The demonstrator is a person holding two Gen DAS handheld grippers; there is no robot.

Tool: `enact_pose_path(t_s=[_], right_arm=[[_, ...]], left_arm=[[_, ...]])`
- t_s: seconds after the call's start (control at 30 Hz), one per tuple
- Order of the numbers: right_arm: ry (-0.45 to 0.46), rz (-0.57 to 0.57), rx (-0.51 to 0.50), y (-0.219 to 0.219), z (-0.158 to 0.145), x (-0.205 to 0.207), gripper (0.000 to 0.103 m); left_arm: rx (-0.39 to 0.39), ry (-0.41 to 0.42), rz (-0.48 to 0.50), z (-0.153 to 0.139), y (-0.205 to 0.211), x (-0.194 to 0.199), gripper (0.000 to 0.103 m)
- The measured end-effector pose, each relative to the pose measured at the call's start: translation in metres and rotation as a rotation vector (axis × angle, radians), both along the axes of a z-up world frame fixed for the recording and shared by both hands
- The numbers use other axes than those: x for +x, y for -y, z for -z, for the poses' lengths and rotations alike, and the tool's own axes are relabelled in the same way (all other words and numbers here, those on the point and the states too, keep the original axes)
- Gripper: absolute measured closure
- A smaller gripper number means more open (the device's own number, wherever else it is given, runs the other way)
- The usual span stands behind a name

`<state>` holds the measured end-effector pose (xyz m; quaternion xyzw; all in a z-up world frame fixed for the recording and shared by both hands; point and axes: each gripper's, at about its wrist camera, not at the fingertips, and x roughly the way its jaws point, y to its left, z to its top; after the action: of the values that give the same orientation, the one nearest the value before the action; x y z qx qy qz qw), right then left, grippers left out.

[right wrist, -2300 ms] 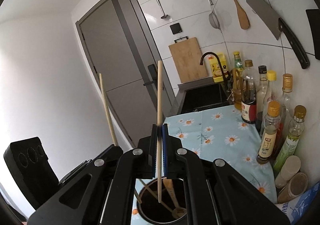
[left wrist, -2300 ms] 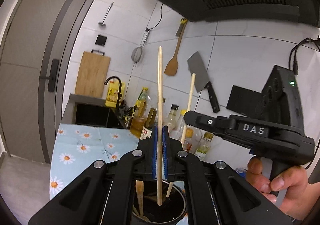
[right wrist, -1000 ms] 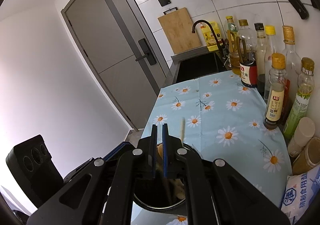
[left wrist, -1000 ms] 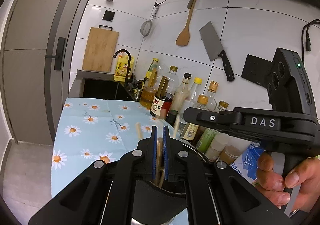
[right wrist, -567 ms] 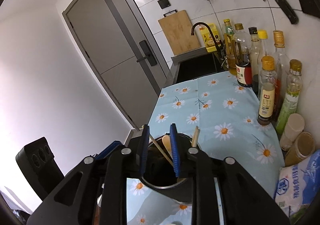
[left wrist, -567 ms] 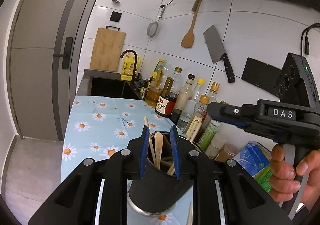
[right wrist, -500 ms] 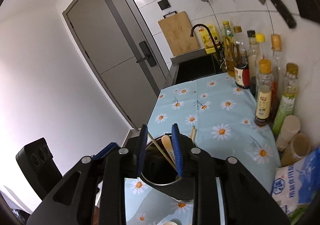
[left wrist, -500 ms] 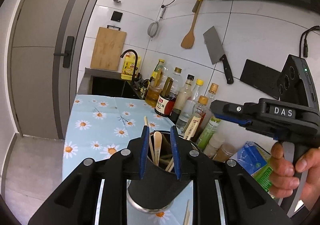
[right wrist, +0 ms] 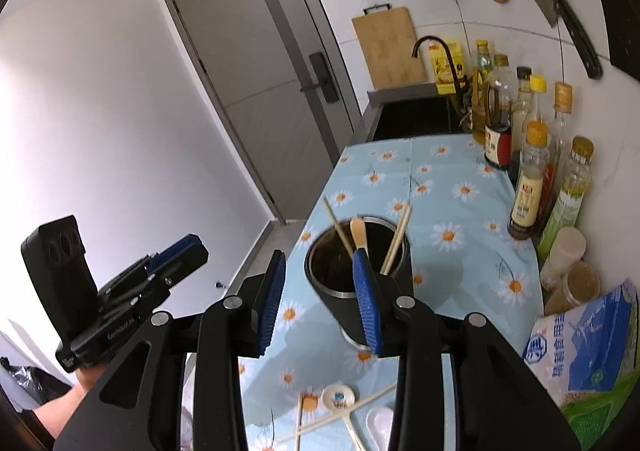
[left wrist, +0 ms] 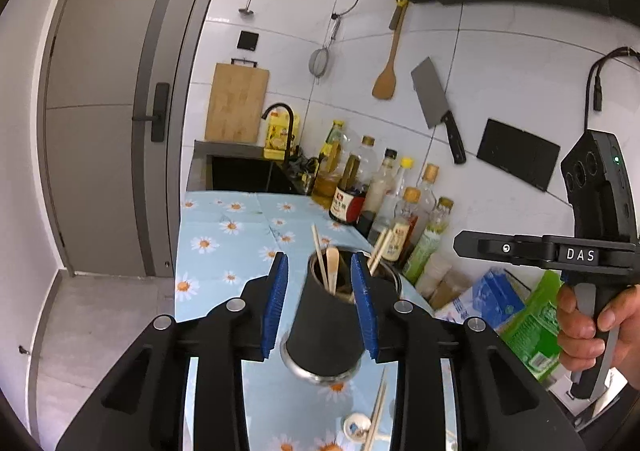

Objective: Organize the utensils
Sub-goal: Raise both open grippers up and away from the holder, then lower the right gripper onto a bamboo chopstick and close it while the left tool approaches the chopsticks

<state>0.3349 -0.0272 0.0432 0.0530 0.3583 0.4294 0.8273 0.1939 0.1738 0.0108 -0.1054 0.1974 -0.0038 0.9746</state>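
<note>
A black utensil cup [left wrist: 324, 327] [right wrist: 384, 271] stands on the daisy tablecloth [right wrist: 456, 211]. It holds several wooden chopsticks [right wrist: 396, 235] and a wooden spoon [right wrist: 357, 233]. My left gripper [left wrist: 320, 307] is open and empty, its blue pads either side of the cup. My right gripper [right wrist: 320, 299] is open and empty, just above and in front of the cup. Loose chopsticks [right wrist: 340, 417], a small ceramic spoon [right wrist: 338, 399] and a white spoon [right wrist: 378, 421] lie on the cloth near me.
Sauce and oil bottles [right wrist: 532, 183] line the tiled wall on the right. Bags [right wrist: 588, 343] and jars [right wrist: 572, 287] sit at the right front. A sink with a black tap [right wrist: 432, 47] is at the far end. A cleaver [left wrist: 436, 107] and spatula [left wrist: 386, 81] hang on the wall.
Both grippers lowered their chopsticks into the cup, opened and let go. Both have since pulled back and up, so the whole cup and the loose utensils show.
</note>
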Motion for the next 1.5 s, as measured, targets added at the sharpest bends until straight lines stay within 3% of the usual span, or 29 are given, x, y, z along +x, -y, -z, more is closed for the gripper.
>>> enact_pose_path(t_s=[0.3, 0.4, 0.63, 0.87, 1.03, 1.2, 1.27, 1.5], right_arm=[[-0.069, 0.003, -0.013, 0.027, 0.031, -0.015, 0.067], [-0.133, 0.027, -0.045, 0.041, 0.051, -0.015, 0.067], [-0.258, 0.050, -0.115, 0.064, 0.094, -0.019, 0.067], [-0.341, 0.034, -0.192, 0.072, 0.122, -0.020, 0.067], [-0.375, -0.004, -0.304, 0.066, 0.138, -0.018, 0.067], [-0.464, -0.076, -0.459, 0.050, 0.165, -0.016, 0.068], [-0.520, -0.108, -0.493, 0.044, 0.176, -0.015, 0.072], [-0.566, -0.144, -0.694, 0.021, 0.203, -0.014, 0.084]], left_arm=[[0.014, -0.102, 0.091, 0.020, 0.021, -0.010, 0.072], [0.003, -0.155, 0.113, 0.033, 0.027, -0.010, 0.072], [-0.149, -0.246, 0.058, 0.063, 0.024, -0.019, 0.072], [-0.220, -0.298, 0.038, 0.089, 0.029, -0.035, 0.072], [-0.280, -0.334, 0.029, 0.106, 0.034, -0.046, 0.072], [-0.320, -0.394, -0.028, 0.127, 0.037, -0.060, 0.072], [-0.371, -0.415, -0.049, 0.137, 0.034, -0.068, 0.072], [-0.458, -0.493, -0.136, 0.166, 0.027, -0.089, 0.072]])
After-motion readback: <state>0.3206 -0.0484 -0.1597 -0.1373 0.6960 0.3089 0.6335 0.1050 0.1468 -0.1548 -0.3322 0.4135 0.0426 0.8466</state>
